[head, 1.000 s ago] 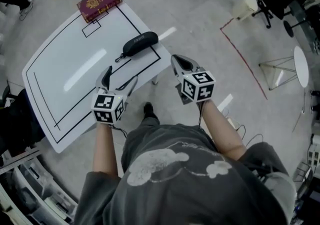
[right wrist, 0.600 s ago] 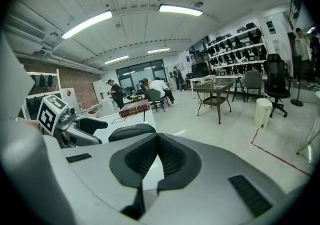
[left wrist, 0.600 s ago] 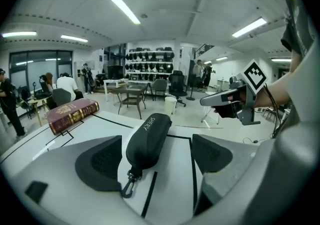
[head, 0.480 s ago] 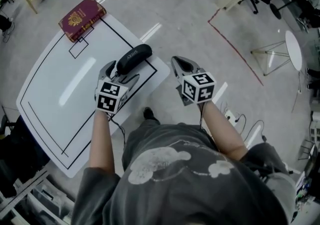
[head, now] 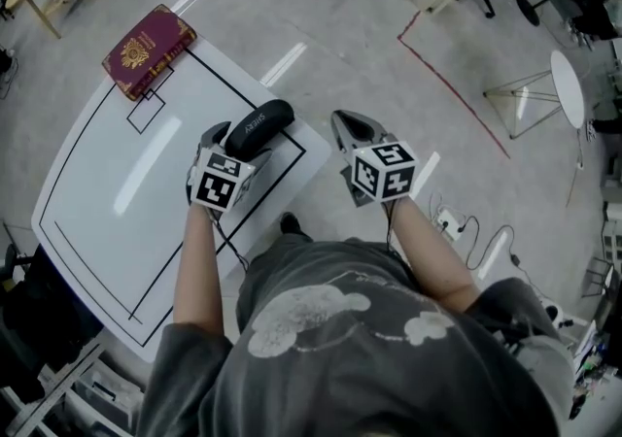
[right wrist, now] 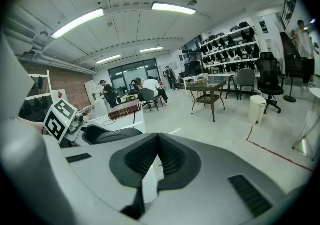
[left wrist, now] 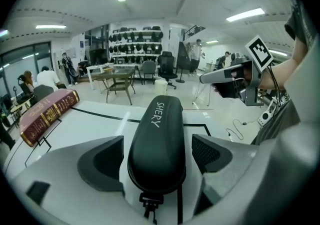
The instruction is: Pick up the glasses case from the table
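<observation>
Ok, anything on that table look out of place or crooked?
Only the red book: it sits at the far corner of the table and seems to stick out past the edge. The glasses case lies flat and looks intact.

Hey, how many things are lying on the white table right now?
2: a red book at the far corner, and a black case between the open left gripper's jaws.

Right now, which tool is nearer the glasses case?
Left. The left tool straddles the glasses case, jaws open on either side of it. The right tool hangs shut and empty beyond the table edge, to the case's right.
</observation>
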